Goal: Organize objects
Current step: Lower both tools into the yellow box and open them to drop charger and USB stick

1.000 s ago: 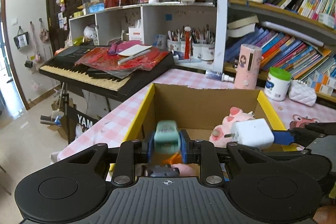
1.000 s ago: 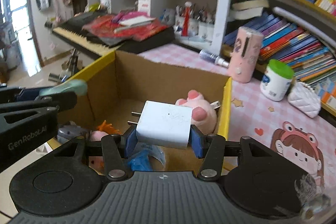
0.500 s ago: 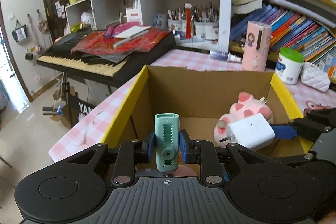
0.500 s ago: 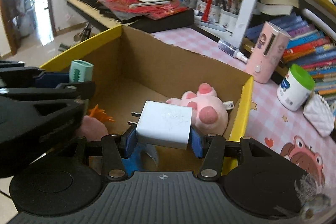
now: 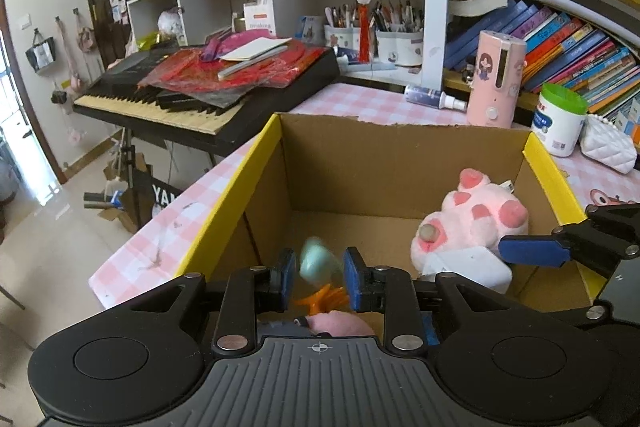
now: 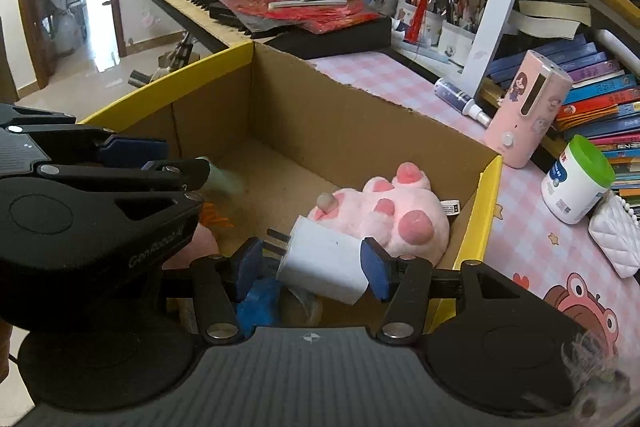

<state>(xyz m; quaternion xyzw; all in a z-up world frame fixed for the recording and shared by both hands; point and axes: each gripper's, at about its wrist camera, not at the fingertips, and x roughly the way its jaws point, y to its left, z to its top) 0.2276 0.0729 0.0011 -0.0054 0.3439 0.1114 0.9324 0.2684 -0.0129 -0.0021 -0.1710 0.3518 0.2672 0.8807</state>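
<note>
I've got both claws over the cardboard box (image 5: 400, 155) for the drop: left claw (image 5: 316, 277) just spread, mint clip (image 5: 314, 261) seemingly falling at twelve; right claw (image 6: 310, 269) just loosened, white charger (image 6: 324, 265) free inside.

"GenRobot.AI" on left gripper (image 6: 154, 155) body.

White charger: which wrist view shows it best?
Right wrist: the charger shows whole, prongs included, tilted between the right gripper's parted pads over the box. In the left wrist view the left gripper's frame hides its lower part, prongs unseen.
</note>
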